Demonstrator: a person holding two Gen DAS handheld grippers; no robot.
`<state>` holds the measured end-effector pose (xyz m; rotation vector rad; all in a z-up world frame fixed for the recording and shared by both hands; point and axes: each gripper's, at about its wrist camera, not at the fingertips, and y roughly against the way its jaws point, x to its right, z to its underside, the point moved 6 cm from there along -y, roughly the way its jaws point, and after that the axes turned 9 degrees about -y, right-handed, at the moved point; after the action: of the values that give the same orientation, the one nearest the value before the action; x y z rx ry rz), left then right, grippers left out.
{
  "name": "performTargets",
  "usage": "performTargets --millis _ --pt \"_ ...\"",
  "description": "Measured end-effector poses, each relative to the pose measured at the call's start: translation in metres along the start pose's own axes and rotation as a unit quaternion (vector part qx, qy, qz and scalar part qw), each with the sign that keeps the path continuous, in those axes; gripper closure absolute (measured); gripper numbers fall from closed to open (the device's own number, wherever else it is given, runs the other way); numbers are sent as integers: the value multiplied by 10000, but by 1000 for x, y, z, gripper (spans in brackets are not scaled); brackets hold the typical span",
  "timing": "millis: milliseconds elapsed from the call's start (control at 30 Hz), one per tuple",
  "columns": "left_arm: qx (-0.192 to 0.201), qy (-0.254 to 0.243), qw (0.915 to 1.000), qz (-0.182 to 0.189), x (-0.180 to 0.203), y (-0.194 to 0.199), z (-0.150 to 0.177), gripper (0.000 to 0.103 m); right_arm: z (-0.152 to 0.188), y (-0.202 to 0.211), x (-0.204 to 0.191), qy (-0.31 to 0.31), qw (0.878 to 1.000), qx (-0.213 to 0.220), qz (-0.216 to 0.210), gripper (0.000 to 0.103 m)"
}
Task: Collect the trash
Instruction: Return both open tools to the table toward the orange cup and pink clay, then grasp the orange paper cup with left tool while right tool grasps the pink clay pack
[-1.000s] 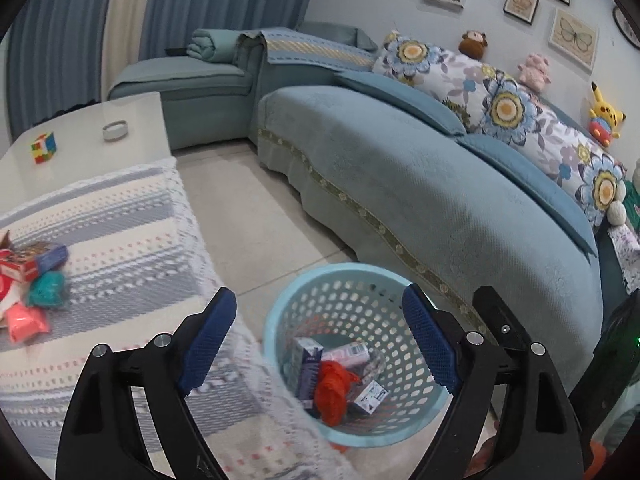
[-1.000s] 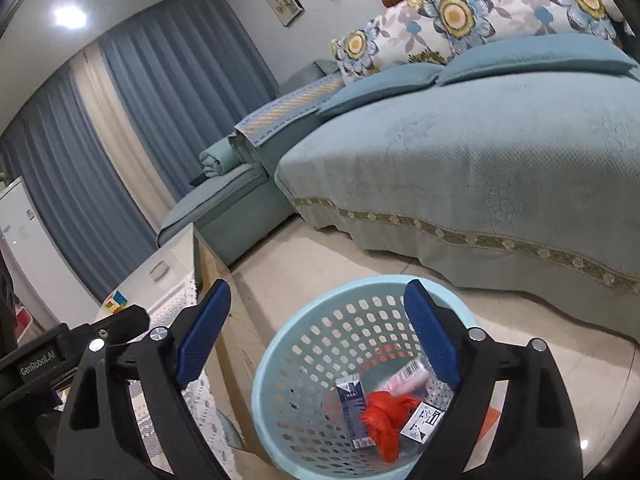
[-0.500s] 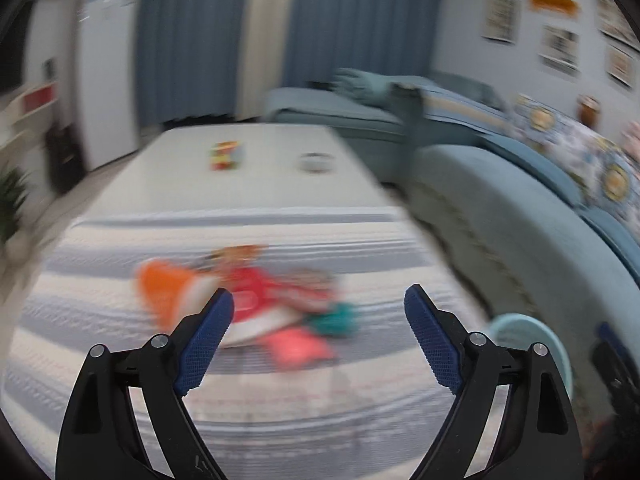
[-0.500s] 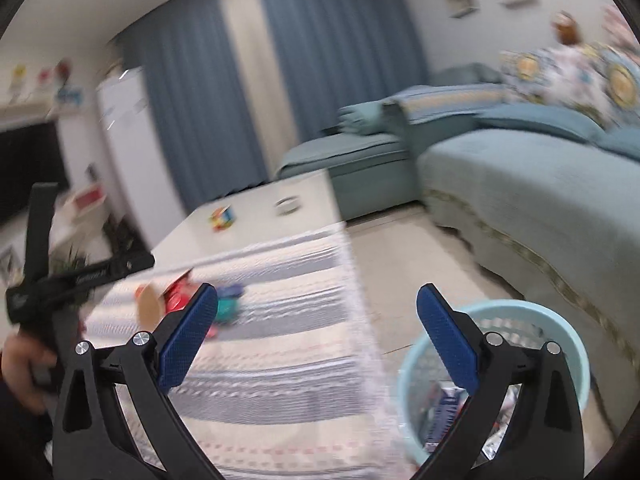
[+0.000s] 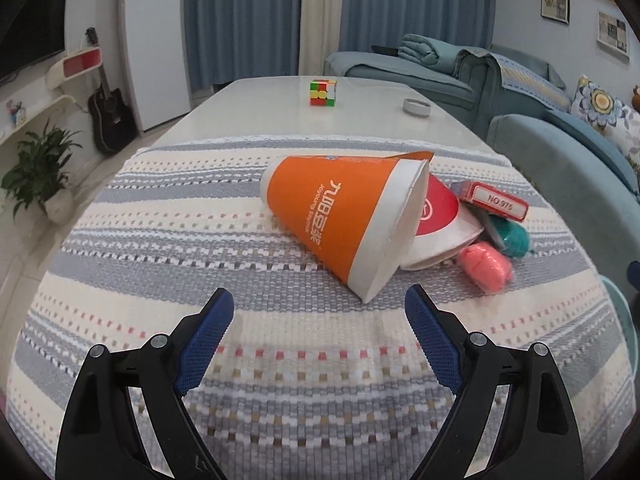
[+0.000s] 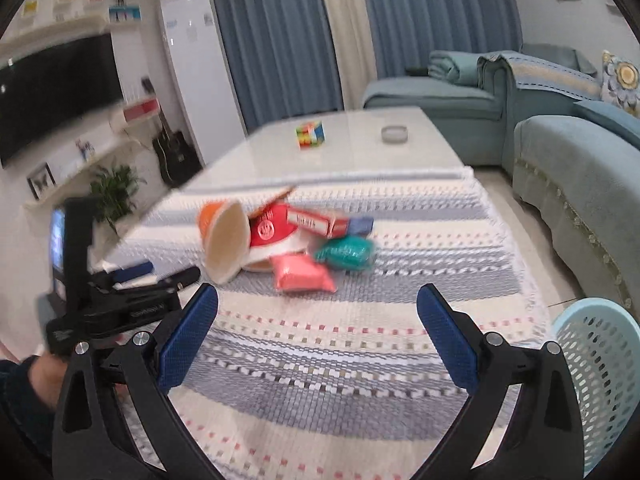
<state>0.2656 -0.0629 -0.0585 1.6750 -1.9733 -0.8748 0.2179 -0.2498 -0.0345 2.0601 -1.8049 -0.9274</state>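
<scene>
Lying on its side on the striped cloth, an orange paper cup has its wide mouth turned to the right; nothing can be made out inside it from either view. A second cup, red and white, lies tipped against that mouth, partly hidden behind the rim. Its contents cannot be told.

Beside the cups sit a red box with a white label, a teal packet and a pink packet, all touching in one small heap. The right wrist view, somewhat blurred, shows the same heap: orange cup, red cup, red box, teal packet, pink packet.

Left gripper: jaws wide apart, nothing between them, hovering over the cloth just short of the orange cup's rim. Right gripper: jaws likewise spread and bare, farther back from the heap.

Light blue perforated basket stands on the floor off the right edge of the table, well apart from the heap; only its rim and wall show, so its contents are out of sight.

Farther along the bare white tabletop: a puzzle cube and a small round dish, apart from each other.
</scene>
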Motion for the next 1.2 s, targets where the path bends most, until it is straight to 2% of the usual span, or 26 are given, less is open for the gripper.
performTargets --millis 133,300,467,533,600,800,833,900,933,967,1000,1033,1067,1200 --pt "-134 -40 9999 -76 6 -18 -5 18 3 -42 -15 513 9974 -109 496 8" --pt "-292 9 9995 -140 0 -37 -13 18 1 -88 -14 696 9940 -476 702 8" --pt "-425 269 9985 -203 -20 -54 -19 18 -5 -111 -12 611 9929 -679 760 8" --pt "-449 271 9984 -223 -24 -60 -22 18 -4 -120 -15 730 9907 -812 817 8" --pt "-526 267 9979 -268 -28 -66 -23 18 -2 -130 -20 965 9850 -937 1084 8" --pt "-608 534 9966 -167 -42 -73 -21 19 -2 -142 -34 1248 9797 -941 1252 8" --pt "-625 572 9963 -118 -44 -74 -20 20 -1 -143 -34 1262 9793 -951 1262 8" --pt "-594 604 9964 61 -45 -76 -20 39 -1 -141 -35 1233 9808 -940 1184 9" --pt "-574 584 9966 82 -45 -75 -20 43 -1 -141 -35 1217 9813 -925 1170 13" --pt "-542 563 9969 119 -44 -74 -21 56 -2 -140 -35 1214 9818 -892 1161 18" --pt "-515 540 9971 157 -42 -73 -21 68 -2 -140 -36 1228 9815 -879 1172 31" --pt "-504 513 9973 144 -42 -72 -21 71 -2 -139 -37 1260 9814 -859 1168 56" --pt "-482 486 9975 153 -41 -71 -21 77 -2 -138 -39 1281 9822 -868 1069 67" --pt "-333 468 9982 166 -44 -63 -21 87 -4 -136 -42 1249 9842 -908 861 71"
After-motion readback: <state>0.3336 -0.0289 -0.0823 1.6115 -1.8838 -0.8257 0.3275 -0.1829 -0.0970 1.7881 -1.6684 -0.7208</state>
